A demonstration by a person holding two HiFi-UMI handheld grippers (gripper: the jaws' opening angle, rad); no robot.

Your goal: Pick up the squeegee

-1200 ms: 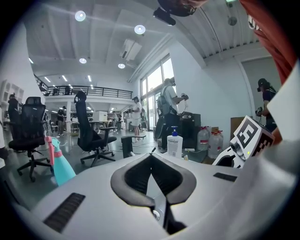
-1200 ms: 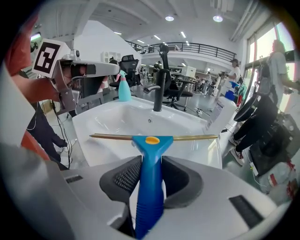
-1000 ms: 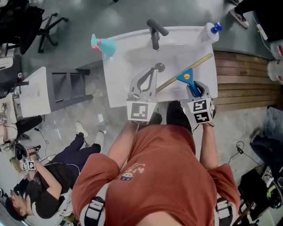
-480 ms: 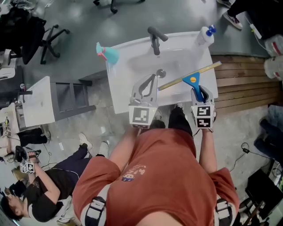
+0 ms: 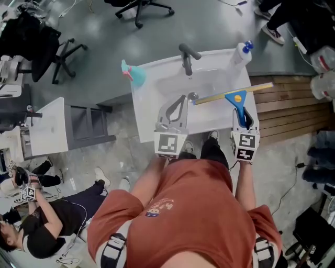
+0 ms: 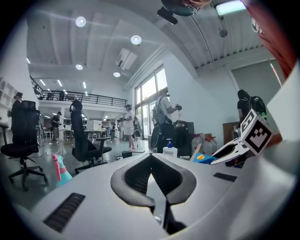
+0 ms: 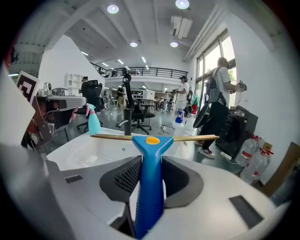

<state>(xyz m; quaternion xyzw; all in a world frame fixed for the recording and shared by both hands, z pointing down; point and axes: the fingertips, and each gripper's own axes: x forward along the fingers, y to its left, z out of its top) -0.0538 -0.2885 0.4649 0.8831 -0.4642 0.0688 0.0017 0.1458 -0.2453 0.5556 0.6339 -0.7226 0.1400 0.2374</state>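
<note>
Grey concrete floor surrounds a white sink (image 5: 142,123) on 3 sides, with wooden slats (image 5: 293,107) just beside its right edge and a white cabinet (image 5: 48,125) well apart on the left. On the sink's back rim stand a dark faucet (image 5: 187,56) in the middle, a teal spray bottle (image 5: 134,76) at the left corner and a white bottle with a blue cap (image 5: 241,53) at the right corner. The right gripper (image 5: 244,119) is clamped on the blue handle of the squeegee (image 5: 235,98). The blade lies crosswise over the basin's right side, its left end near the drain (image 5: 192,96) and its right end past the sink's right edge, above the slats. The left gripper (image 5: 183,98) hovers over the front middle of the basin, its 2 jaws pressed together with nothing between them. Both grippers are clear of the faucet and the bottles. An office chair (image 5: 140,7) stands well behind the sink.
</note>
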